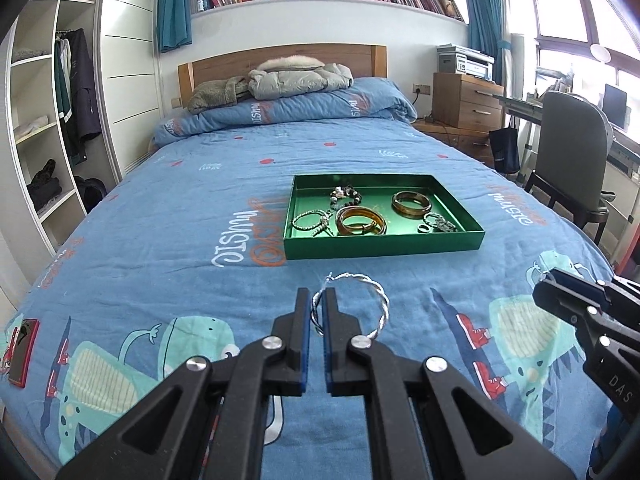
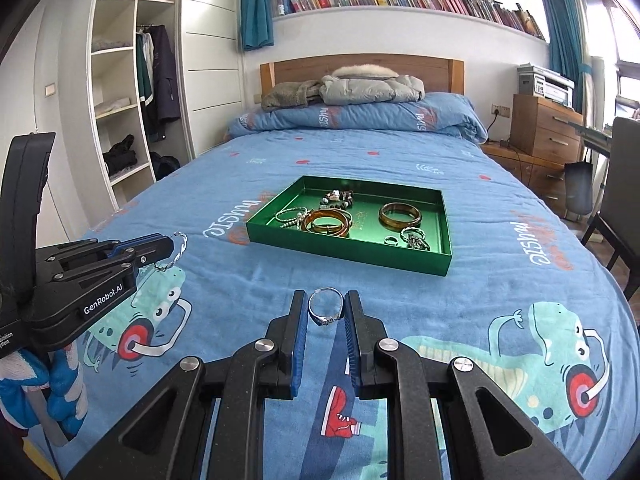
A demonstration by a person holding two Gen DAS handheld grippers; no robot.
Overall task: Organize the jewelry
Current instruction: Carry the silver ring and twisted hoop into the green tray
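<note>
My left gripper (image 1: 318, 300) is shut on a twisted silver bangle (image 1: 376, 300), which hangs above the blue bedspread in front of the green tray (image 1: 380, 246). In the right wrist view the same left gripper (image 2: 168, 246) shows at the left with the silver bangle (image 2: 180, 246) at its tips. My right gripper (image 2: 326, 304) is shut on a small silver ring (image 2: 326, 308), held upright between the pads, short of the green tray (image 2: 348, 250). Several bracelets lie in the tray, among them amber bangles (image 1: 360, 220) and a beaded bracelet (image 1: 346, 196).
The bed (image 1: 200, 200) carries a folded quilt and jackets (image 1: 296, 78) at its head. A red phone (image 1: 22, 352) lies at the bed's left edge. A wardrobe stands on the left, a wooden drawer unit (image 1: 466, 98) and a chair (image 1: 572, 160) on the right.
</note>
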